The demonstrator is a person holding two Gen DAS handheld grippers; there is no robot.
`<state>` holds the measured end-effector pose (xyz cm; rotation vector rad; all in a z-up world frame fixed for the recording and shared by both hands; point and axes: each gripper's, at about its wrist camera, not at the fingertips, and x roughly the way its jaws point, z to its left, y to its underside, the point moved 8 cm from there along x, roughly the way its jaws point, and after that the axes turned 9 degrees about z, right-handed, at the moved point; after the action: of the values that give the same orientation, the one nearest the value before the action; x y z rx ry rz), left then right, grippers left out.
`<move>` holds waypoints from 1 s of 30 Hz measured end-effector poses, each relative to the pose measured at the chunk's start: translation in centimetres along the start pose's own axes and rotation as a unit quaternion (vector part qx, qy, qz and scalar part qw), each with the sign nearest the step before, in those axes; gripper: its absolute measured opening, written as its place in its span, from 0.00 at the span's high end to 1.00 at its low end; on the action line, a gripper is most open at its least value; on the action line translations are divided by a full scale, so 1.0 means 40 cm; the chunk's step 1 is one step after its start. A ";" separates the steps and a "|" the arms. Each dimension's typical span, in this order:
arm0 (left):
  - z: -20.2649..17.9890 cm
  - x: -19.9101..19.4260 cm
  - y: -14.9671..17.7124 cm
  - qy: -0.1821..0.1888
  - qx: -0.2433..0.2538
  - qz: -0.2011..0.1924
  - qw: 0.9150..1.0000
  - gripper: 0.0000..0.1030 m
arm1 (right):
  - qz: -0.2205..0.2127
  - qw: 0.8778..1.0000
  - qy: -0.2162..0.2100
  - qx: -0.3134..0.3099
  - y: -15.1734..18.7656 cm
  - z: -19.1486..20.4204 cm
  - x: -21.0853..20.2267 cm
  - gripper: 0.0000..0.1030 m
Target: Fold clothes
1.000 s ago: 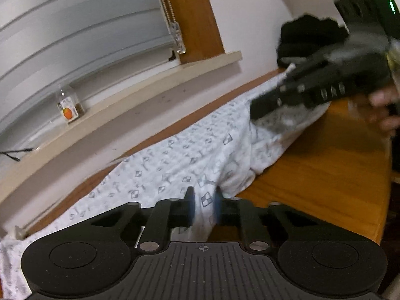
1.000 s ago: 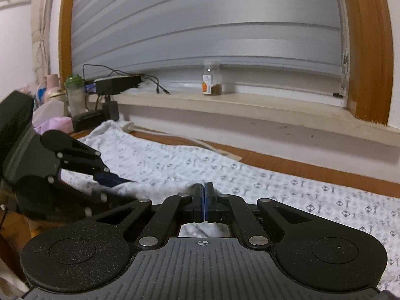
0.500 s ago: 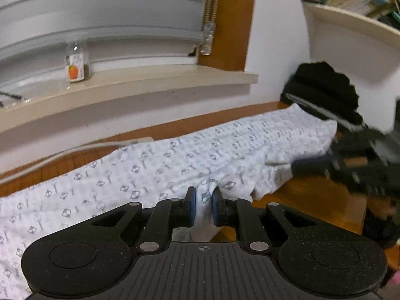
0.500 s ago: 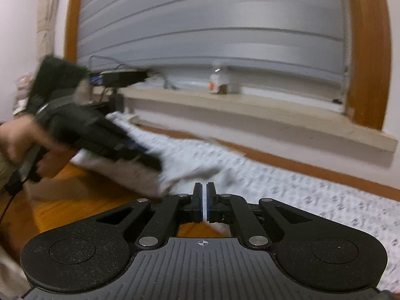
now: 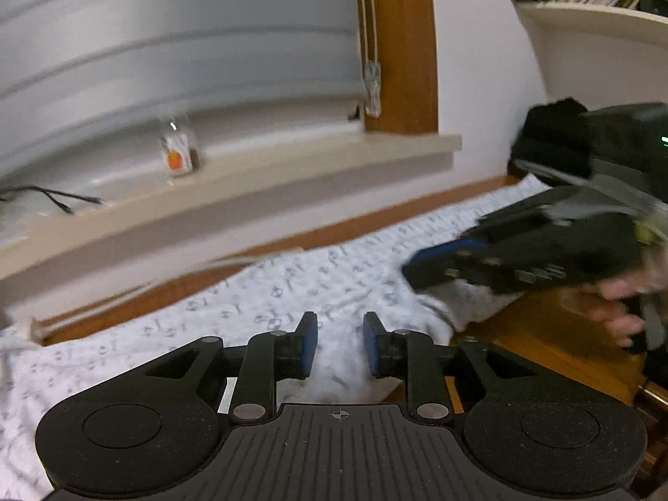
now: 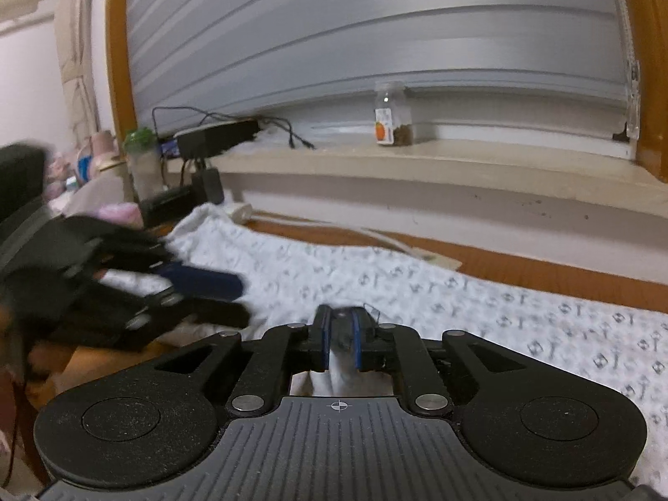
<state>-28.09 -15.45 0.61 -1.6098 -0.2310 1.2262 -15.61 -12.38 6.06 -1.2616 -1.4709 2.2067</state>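
Left wrist view: patterned garment (image 5: 259, 304) across wooden table (image 5: 542, 334), windowsill (image 5: 292, 167) behind.

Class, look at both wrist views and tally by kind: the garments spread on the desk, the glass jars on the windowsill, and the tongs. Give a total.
White patterned garment: 1
Clear glass jar with an orange label: 1
Black two-finger tongs, left and right: 2
Total: 4
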 end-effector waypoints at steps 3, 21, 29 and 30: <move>-0.055 -0.006 0.025 0.012 0.018 0.003 1.000 0.75 | 0.005 1.000 0.008 0.003 -0.009 -0.010 0.018 0.89; -0.086 0.073 0.003 -0.045 0.127 0.054 0.989 0.94 | 0.032 0.999 0.032 0.014 0.016 -0.047 0.014 0.89; -0.035 -0.117 -0.079 0.052 0.060 0.019 0.997 0.96 | 0.033 0.999 0.016 -0.005 0.045 -0.015 -0.059 0.89; -0.033 -0.118 -0.077 0.059 0.057 0.023 0.996 0.96 | 0.036 0.999 0.012 -0.007 0.050 -0.007 -0.066 0.88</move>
<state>-27.95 -18.08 5.76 -1.5902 -0.0487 1.1532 -13.22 -14.67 5.80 -1.3611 -1.4568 2.2204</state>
